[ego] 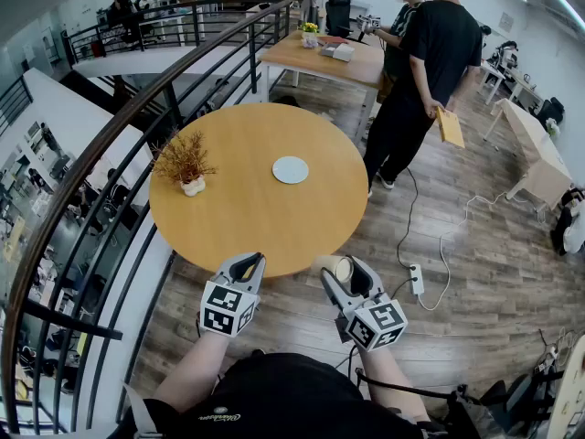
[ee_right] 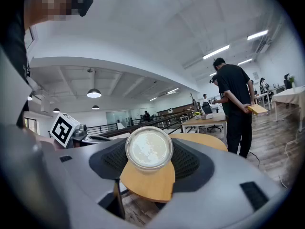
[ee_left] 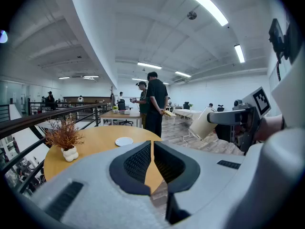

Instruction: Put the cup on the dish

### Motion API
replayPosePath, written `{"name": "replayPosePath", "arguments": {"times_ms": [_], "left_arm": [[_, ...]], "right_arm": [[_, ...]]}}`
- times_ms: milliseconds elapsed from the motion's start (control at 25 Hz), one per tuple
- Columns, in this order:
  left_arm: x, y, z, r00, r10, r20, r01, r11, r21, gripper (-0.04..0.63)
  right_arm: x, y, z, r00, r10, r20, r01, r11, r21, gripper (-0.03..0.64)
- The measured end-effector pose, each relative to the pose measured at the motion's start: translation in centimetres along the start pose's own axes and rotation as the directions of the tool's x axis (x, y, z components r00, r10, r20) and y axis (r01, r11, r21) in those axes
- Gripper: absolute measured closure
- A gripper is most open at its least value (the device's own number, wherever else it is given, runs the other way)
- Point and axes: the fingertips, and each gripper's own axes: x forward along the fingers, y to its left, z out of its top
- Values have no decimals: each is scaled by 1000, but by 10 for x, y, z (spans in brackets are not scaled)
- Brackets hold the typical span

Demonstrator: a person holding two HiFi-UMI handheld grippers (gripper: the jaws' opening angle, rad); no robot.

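A white dish (ego: 290, 169) lies near the middle of the round wooden table (ego: 247, 213). It also shows small in the left gripper view, as the dish (ee_left: 124, 141). My right gripper (ego: 351, 278) hovers just off the table's near edge, shut on a pale beige cup (ego: 343, 268). The cup lies on its side between the pads. In the right gripper view the cup (ee_right: 148, 148) shows end-on as a round pale disc between the dark pads (ee_right: 188, 161). My left gripper (ego: 245, 268) hangs beside it to the left, shut and holding nothing (ee_left: 151, 149).
A dried plant in a white pot (ego: 187, 167) stands on the table's left side. A curved black railing (ego: 137, 126) runs along the left. Two people (ego: 430, 62) stand beyond the table at the right. A power strip and cable (ego: 416, 280) lie on the wooden floor.
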Motion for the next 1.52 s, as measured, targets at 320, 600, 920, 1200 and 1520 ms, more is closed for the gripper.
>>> {"name": "replayPosePath", "arguments": {"times_ms": [320,600,920,1200,1520], "left_arm": [[6,-10,0,1000,0,-4,0,1000,1,568],[20,-27,-2,1000,3,-13,-3,1000,7,568],[42,-59,-4,999,21,-31,-21,1000,5,568],[65,-88,-11,999,22,-35,-21,1000,20,568],[69,-80,-1,999,38,-35,-38,999,21,568]], "right_arm": [[-4,-7,-1,1000,11,1,-11,1000,4,351],[-13,-22,-5,999,46,1,-46,998,50,351],[-31,-56,-7,998,65,-3,-65,997,51,351],[-47,-86,-17,997,73,4,-74,996,55,351],[-35,-85,-8,995,100,1,-100,994,43,351]]}}
